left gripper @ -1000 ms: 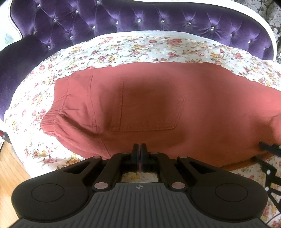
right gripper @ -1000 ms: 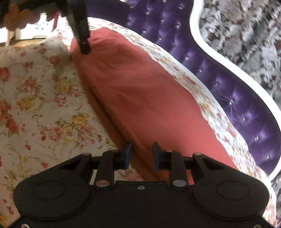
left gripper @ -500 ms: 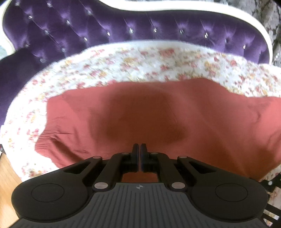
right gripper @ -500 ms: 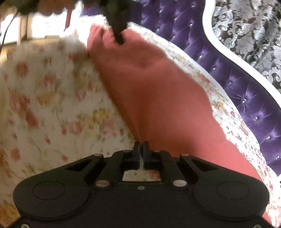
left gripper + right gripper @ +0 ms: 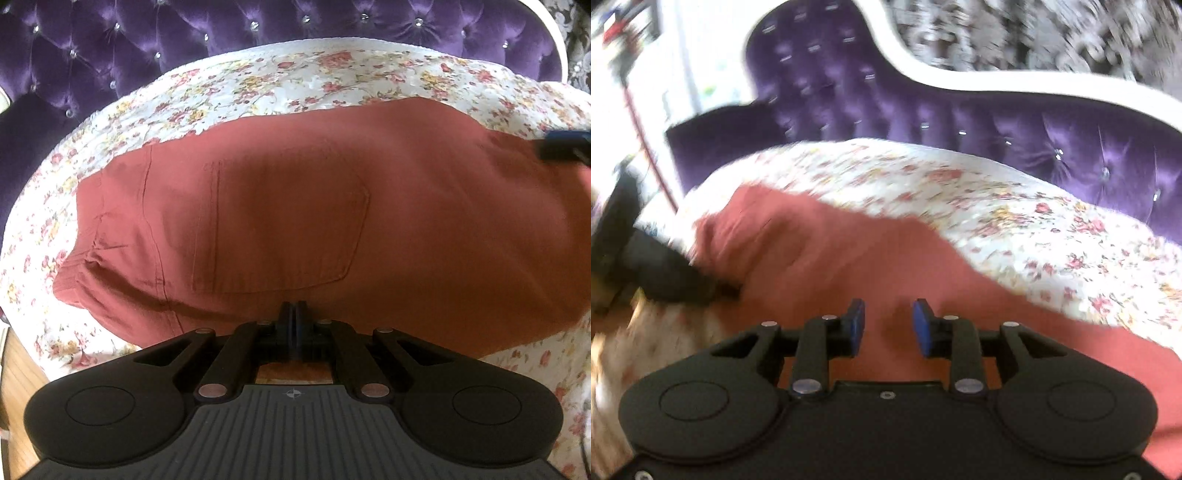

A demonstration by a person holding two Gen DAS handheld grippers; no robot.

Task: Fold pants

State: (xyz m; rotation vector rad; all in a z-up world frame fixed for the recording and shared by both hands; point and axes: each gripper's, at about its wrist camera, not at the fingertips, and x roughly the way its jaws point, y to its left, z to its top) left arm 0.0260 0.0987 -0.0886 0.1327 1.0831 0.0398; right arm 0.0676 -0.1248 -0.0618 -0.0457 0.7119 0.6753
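Purple tufted sofa (image 5: 258, 33) behind, flowered cover (image 5: 332, 81) spread over the seat – a soft, broad bed for the folding. Rust-red pants (image 5: 424, 229) laid flat across that cover, back pocket (image 5: 280, 221) up, waistband end bunched toward the left edge; lengthwise halving looks done, legs apparently stacked, though the layers cannot be told apart for certain.

Left gripper (image 5: 292, 317) at the near edge of the pants, just below the pocket, fingers pressed together with hardly a slit between – probably pinching the seat edge to pin it while the other end gets handled, though cloth between the pads is not plainly visible.

Right gripper (image 5: 888, 323) over the leg part of the pants (image 5: 849, 266), blue pads (image 5: 857, 321) apart, nothing between them – free, likely poised for a fresh grip. View blurred, so contact with the fabric cannot be judged.
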